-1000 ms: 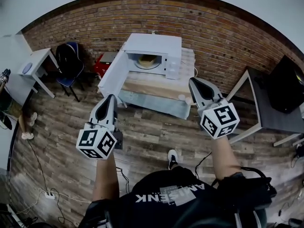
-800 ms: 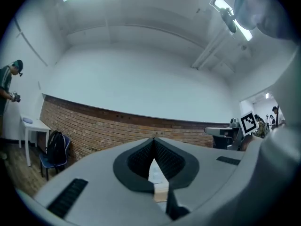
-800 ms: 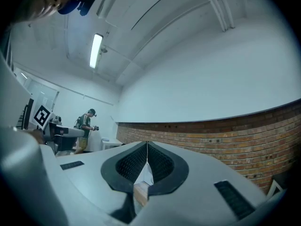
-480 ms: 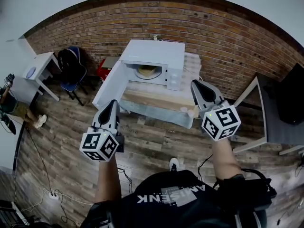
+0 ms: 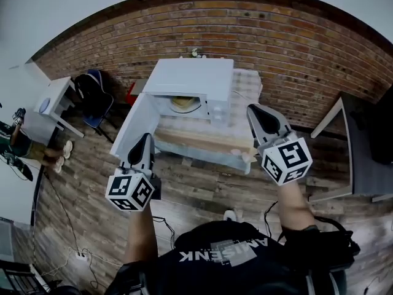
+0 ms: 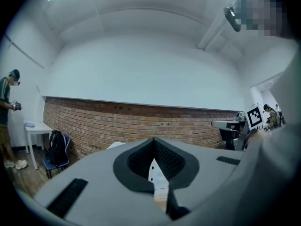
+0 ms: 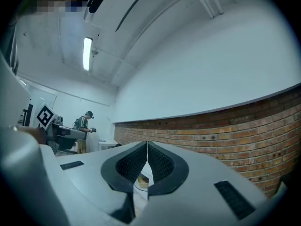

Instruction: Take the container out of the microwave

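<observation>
Facing white box-shaped microwave (image 5: 191,78), door (image 5: 138,125) standing open | pale tan round container (image 5: 182,103) inside, well ahead of left claw (image 5: 143,137) and right claw (image 5: 253,109) | both claws pressed together, empty | risk: reaching in closed could push container deeper.

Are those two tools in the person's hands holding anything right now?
Nothing is held. The left tool and right tool are both shut and empty; the container sits inside the open microwave.
</observation>
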`<state>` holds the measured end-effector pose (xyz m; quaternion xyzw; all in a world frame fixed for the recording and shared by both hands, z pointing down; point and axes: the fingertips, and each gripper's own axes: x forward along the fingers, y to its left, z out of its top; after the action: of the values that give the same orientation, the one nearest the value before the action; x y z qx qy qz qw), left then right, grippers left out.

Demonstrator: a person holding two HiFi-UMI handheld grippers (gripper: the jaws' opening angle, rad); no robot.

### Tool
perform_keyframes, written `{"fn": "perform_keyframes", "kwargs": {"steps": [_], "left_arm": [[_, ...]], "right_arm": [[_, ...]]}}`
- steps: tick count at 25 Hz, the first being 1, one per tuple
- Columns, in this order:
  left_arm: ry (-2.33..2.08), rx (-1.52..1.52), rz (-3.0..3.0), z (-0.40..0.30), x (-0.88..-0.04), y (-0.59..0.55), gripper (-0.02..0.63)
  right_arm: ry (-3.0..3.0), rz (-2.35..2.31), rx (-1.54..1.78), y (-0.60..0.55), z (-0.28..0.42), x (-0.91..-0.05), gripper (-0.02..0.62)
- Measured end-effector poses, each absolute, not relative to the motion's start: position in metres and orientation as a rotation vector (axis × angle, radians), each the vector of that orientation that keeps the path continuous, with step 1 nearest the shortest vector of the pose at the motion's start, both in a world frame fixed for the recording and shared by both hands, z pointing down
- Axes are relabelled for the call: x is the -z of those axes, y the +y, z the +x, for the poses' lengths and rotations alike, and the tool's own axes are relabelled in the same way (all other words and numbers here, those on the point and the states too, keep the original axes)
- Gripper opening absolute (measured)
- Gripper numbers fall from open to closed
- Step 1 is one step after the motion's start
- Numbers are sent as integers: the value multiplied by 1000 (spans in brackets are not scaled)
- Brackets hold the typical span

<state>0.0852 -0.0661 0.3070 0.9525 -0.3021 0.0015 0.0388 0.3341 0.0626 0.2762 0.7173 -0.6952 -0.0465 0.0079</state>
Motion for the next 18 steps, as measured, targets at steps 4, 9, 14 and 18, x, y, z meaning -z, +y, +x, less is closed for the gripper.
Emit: {"fn": "perform_keyframes", "kwargs": {"steps": [4, 9, 14, 18], "left_arm": [[-953, -35, 2901, 111, -316, -76, 12], [-982, -4, 2908, 123, -311, -93, 12], [-991, 51, 2931, 121, -301, -120, 12], [-989, 103, 2948, 108, -291, -150, 12]], "right_arm": [[-2187, 2229, 134, 53, 361, -283, 40], [-2187, 2166, 203, 32, 367, -281, 41], [-2185, 2182, 210, 2, 367, -275, 41], [-2159, 2209, 280, -26, 360, -255, 41]]}}
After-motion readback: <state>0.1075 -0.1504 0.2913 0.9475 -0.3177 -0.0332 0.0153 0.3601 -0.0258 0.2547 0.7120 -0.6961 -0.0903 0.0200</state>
